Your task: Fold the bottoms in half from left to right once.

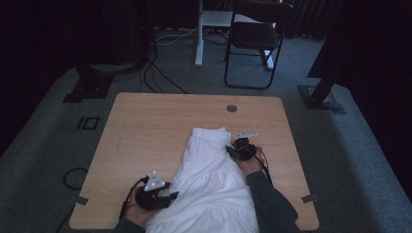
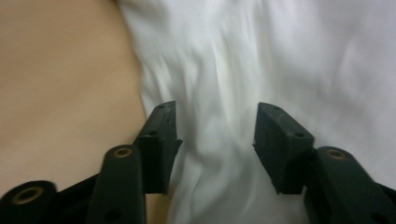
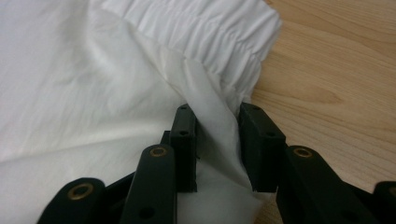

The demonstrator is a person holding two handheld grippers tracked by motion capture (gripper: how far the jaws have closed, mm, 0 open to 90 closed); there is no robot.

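Left gripper point(image 1: 167, 196) at near left edge of white skirt point(image 1: 214, 179), jaws standing apart, cloth lying between them, pads not pressing it. Bare bench point(image 1: 145, 131) just left of its left jaw. Skirt spread ahead of and right of this gripper, gathered waistband point(image 3: 210, 28) at far end. Right gripper point(image 1: 232, 149) narrow, clamped on fold of skirt just below waistband; bench wood just right of its jaws.

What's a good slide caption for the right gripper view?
Right gripper pinching a fold of the white garment just below its gathered waistband.
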